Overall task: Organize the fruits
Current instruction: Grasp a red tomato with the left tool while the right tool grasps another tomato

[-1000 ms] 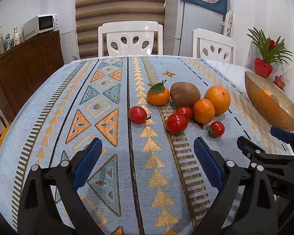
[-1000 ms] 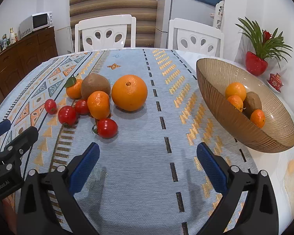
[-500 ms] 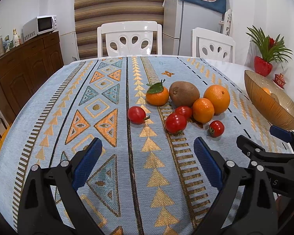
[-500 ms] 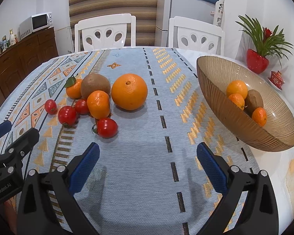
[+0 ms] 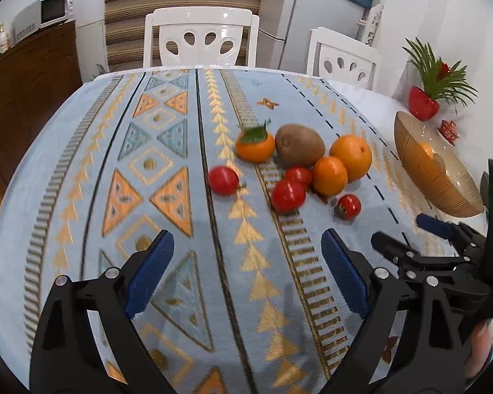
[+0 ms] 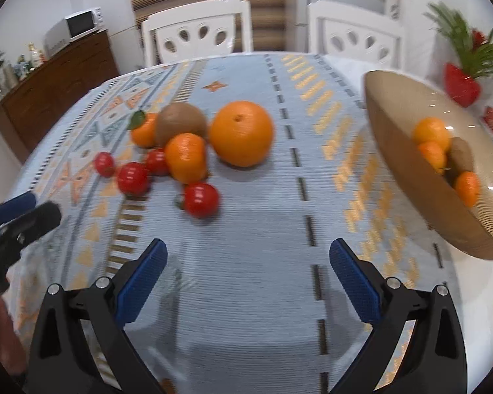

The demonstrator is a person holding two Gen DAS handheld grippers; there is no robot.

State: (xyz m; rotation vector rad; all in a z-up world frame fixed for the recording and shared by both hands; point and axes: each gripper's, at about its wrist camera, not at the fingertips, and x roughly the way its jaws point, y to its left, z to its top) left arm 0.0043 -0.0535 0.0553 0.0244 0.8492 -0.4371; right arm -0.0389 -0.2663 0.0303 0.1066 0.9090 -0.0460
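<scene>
Loose fruit lies mid-table: a big orange [image 6: 241, 133], a small orange [image 6: 186, 157], a leafed tangerine [image 5: 255, 146], a kiwi [image 5: 299, 144] and several red tomatoes, the nearest one [image 6: 201, 199] in front of the pile. A brown ribbed bowl [image 6: 410, 177] at the right holds several oranges and a kiwi. My left gripper [image 5: 246, 252] is open and empty above the cloth, short of the fruit. My right gripper [image 6: 248, 257] is open and empty, just short of the nearest tomato.
A patterned blue tablecloth [image 5: 154, 151] covers the table. Two white chairs [image 5: 200, 39] stand at the far edge. A red pot with a plant [image 5: 424, 103] sits behind the bowl. A wooden sideboard [image 5: 26, 75] with a microwave is at the left.
Both grippers have moved forward toward the fruit pile and tilted down a little; the fruit looks nearer. Both stay open. No fruit has moved.
</scene>
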